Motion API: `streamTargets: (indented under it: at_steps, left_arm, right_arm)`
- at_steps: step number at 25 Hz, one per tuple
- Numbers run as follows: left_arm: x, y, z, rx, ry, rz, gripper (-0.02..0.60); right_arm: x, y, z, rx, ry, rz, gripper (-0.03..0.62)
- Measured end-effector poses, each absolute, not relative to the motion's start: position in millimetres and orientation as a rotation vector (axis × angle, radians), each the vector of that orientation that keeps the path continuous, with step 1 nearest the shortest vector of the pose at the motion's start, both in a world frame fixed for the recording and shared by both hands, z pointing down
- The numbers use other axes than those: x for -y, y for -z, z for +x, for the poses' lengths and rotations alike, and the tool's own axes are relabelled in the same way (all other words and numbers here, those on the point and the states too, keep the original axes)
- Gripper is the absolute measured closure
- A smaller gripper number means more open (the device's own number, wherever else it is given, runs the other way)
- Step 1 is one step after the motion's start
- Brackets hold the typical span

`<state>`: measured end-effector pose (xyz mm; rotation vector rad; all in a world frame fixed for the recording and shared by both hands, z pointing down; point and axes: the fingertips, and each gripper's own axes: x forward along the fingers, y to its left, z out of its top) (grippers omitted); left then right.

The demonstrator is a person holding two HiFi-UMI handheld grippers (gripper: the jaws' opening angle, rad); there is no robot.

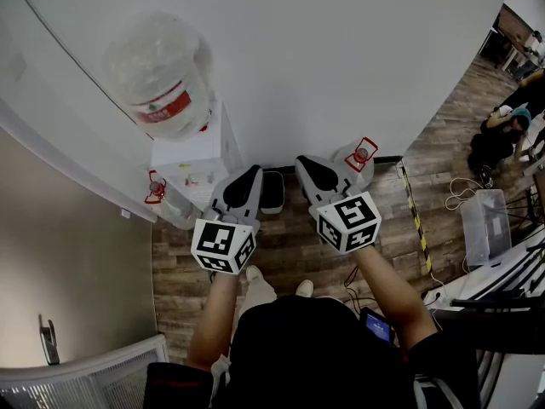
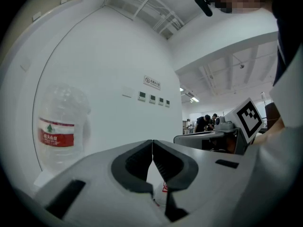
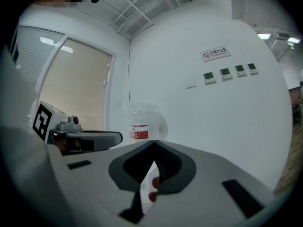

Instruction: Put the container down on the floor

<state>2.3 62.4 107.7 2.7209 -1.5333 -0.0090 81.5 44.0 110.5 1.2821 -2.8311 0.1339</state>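
Three water jugs in view, none of them in my grip. Floor [image 1: 289, 254]: wood-pattern planks, running up to a white wall. Water dispenser [image 1: 192, 156]: white, against that wall, ahead and to my left. Largest jug [image 1: 162, 83]: seated upside down on top of the dispenser, red label showing.

Second jug [image 1: 356, 162]: on the floor at the wall, just past my right gripper [image 1: 305, 162], red handle cap on top. I take this to be the container, though I cannot confirm it. Third jug [image 1: 170, 210]: also on the floor, left of the dispenser, partly hidden by it.

Left gripper [image 1: 253, 171]: held out at mid height, fingers [image 2: 135, 162] pressed together, tips meeting, nothing pinched. Only a strip of labelled jug shows behind the gap. Right gripper: same, fingers [image 3: 173, 167] closed tip to tip on nothing, with the dispenser front behind.

Judgement: if the right-hand jug is the container, the set-down is complete and nothing is left but to stand clear. If the task means the jug on the dispenser, nothing has begun.
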Motion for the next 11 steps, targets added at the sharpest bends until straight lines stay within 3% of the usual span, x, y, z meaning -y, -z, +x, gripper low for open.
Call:
streamTargets:
  at_steps: [11]
  left_arm:
    - [-64.2,-110.3,6.2,1.527,0.011,2.704,0.561]
  right_arm:
    - [-46.4,-108.2,83.4,2.847,-0.144,1.276,0.565]
